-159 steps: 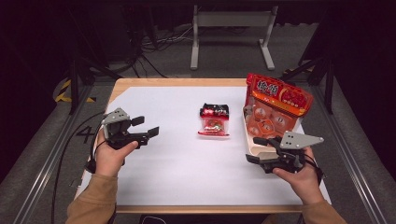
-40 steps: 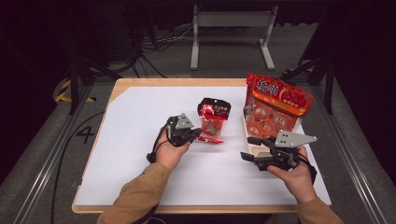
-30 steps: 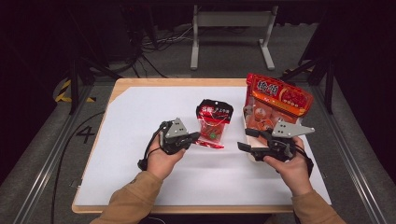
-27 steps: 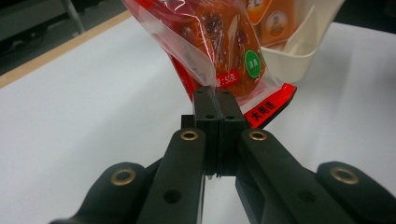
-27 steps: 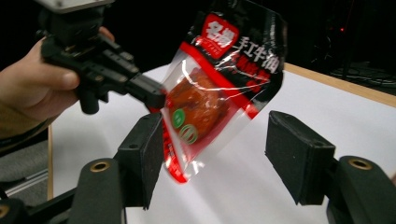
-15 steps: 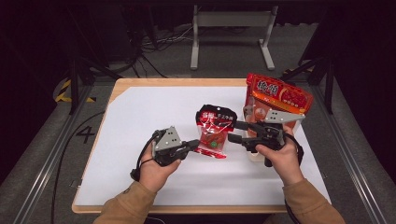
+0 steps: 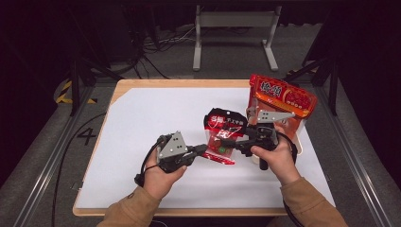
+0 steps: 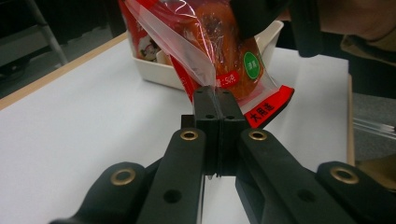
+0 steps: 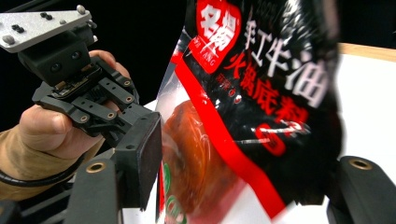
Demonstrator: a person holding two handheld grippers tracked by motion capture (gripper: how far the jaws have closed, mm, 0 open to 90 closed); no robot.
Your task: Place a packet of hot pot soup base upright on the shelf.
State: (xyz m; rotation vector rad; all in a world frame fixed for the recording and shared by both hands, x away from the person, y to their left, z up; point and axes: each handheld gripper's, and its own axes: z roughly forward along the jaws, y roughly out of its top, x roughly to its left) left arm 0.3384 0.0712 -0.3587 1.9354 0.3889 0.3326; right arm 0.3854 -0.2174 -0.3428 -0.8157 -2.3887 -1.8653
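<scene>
We start at the left gripper [image 7: 202, 150], whose jaws are clenched on the clear edge seam of the small sauce packet [image 7: 223, 136], holding it tilted above the white table [image 7: 142, 118] near its middle. That pinch on thin film looks secure, so we think the left hand should stay put and level while the other side takes hold. Moving right, the right gripper [image 7: 239, 143] has its jaws spread around the packet's body; they have just been closing a little, with the packet between them, but in the right gripper view its pad [image 9: 148, 154] stands just beside the film and we cannot see pressure on it. We would close on the flat sealed margin, not the bulging middle. The packet is glossy red and black with white lettering, orange-red paste showing through a clear window. Farther right, a large red bag [image 7: 279, 101] stands in a cream tray [image 8: 159, 74].
</scene>
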